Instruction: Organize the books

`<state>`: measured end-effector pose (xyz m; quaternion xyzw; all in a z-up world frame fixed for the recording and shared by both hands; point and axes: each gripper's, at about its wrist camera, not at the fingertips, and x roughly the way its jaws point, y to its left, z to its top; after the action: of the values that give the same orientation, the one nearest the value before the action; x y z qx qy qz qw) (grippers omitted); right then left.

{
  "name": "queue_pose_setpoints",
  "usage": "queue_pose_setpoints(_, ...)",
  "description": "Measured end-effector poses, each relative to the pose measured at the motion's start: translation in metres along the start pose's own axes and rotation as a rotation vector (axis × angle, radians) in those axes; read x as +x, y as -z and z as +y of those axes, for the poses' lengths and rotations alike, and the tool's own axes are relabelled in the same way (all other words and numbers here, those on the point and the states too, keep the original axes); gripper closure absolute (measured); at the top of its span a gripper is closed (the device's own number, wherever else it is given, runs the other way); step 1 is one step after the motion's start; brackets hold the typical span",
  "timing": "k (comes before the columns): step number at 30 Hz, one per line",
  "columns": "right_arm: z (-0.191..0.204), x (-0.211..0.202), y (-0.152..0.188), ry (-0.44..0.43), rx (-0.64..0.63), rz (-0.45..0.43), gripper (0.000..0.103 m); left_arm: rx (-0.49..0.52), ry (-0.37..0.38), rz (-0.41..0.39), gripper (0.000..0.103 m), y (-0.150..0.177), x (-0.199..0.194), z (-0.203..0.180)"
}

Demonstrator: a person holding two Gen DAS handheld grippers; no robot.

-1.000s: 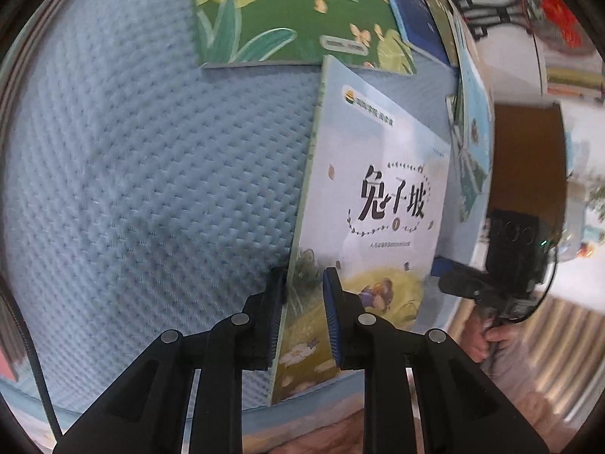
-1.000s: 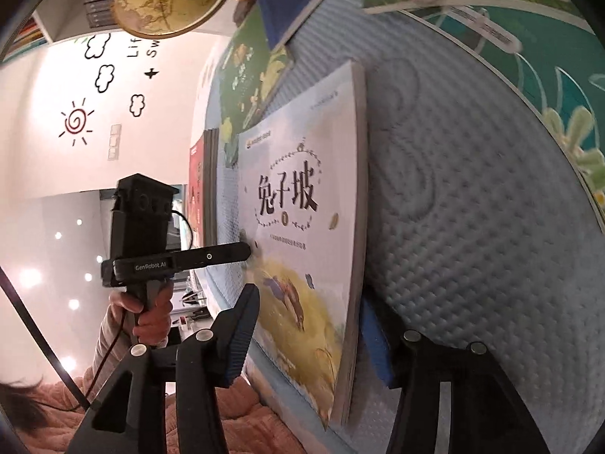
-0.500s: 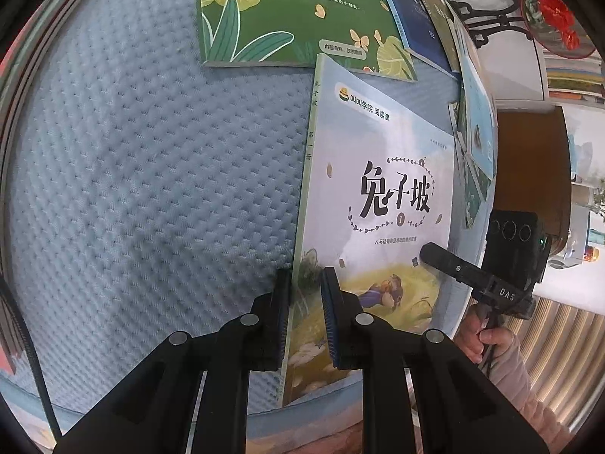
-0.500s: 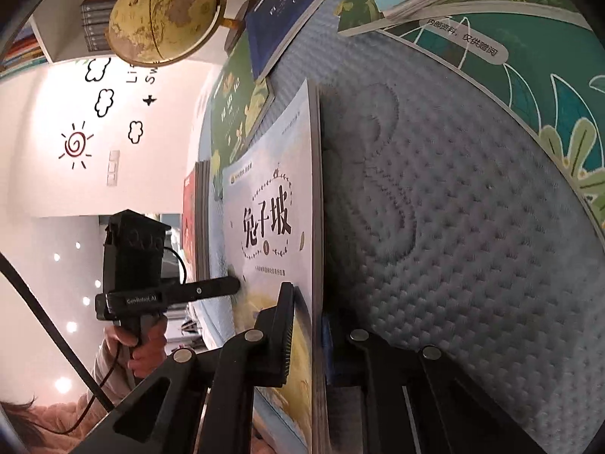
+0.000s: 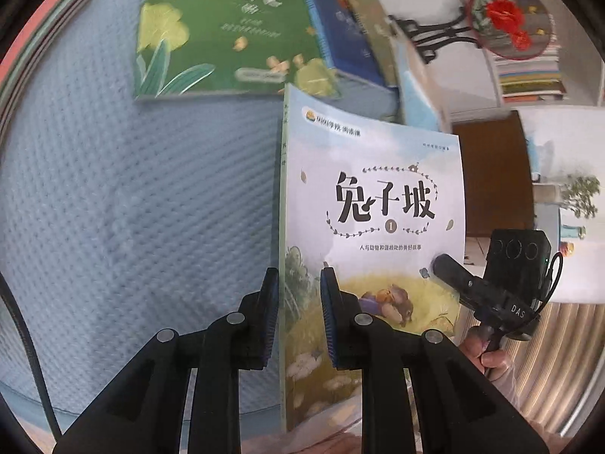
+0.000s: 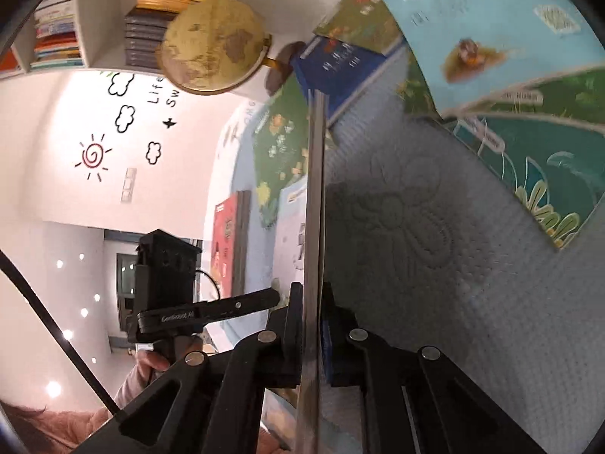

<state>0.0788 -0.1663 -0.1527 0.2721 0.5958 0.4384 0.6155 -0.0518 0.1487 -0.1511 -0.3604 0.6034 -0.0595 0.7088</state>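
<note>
A thin pale picture book (image 5: 378, 204) with black title characters and a sleeping animal on its cover hangs tilted above the blue quilted mat (image 5: 132, 208). My left gripper (image 5: 298, 314) is shut on its spine edge near the bottom. At the book's right edge, the right gripper (image 5: 440, 263) shows with a person's hand on its handle. In the right wrist view the book (image 6: 314, 189) appears edge-on as a thin vertical strip, and my right gripper (image 6: 312, 314) is shut on it. The left gripper (image 6: 270, 297) reaches in from the left.
A green book (image 5: 227, 38) and a dark blue book (image 5: 340, 30) lie at the mat's far side. A stack of books (image 5: 38, 38) sits at the left edge. A teal book (image 6: 529, 159), a light blue book (image 6: 491, 30) and a globe (image 6: 215, 49) are also around.
My right gripper's jaws closed on the book's free edge. Both grippers rose, and the book came up off the mat and tilted, now edge-on in the right wrist view.
</note>
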Motion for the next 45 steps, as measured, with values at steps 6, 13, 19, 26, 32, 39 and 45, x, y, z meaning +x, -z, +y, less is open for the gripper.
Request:
queue_pose_setpoints(6, 0.028, -0.008, 0.002, 0.000, -0.011, -0.056, 0.094, 0.047, 0.021, -0.043, 0.086, -0.009, -0.022, -0.019)
queue_pose_setpoints(13, 0.070, 0.004, -0.010, -0.017, -0.065, -0.087, 0.094, 0.078, 0.044, -0.113, 0.086, -0.037, -0.065, -0.017)
queue_pose_setpoints(19, 0.117, 0.047, -0.024, -0.050, -0.121, -0.066, 0.094, 0.047, 0.043, -0.177, 0.086, -0.057, -0.111, 0.019)
queue_pose_setpoints(26, 0.154, 0.135, -0.037, -0.043, -0.163, 0.029, 0.094, -0.037, 0.009, -0.238, 0.086, -0.070, -0.160, 0.085)
queue_pose_setpoints(32, 0.177, 0.196, -0.036, -0.056, -0.160, 0.085, 0.094, -0.078, -0.051, -0.240, 0.086, -0.077, -0.186, 0.133)
queue_pose_setpoints(39, 0.188, 0.250, -0.034, -0.041, -0.144, 0.141, 0.094, -0.126, -0.067, -0.227, 0.086, -0.081, -0.199, 0.175)
queue_pose_setpoints(45, 0.185, 0.272, -0.026, -0.017, -0.113, 0.171, 0.094, -0.139, -0.072, -0.212, 0.086, -0.084, -0.202, 0.194)
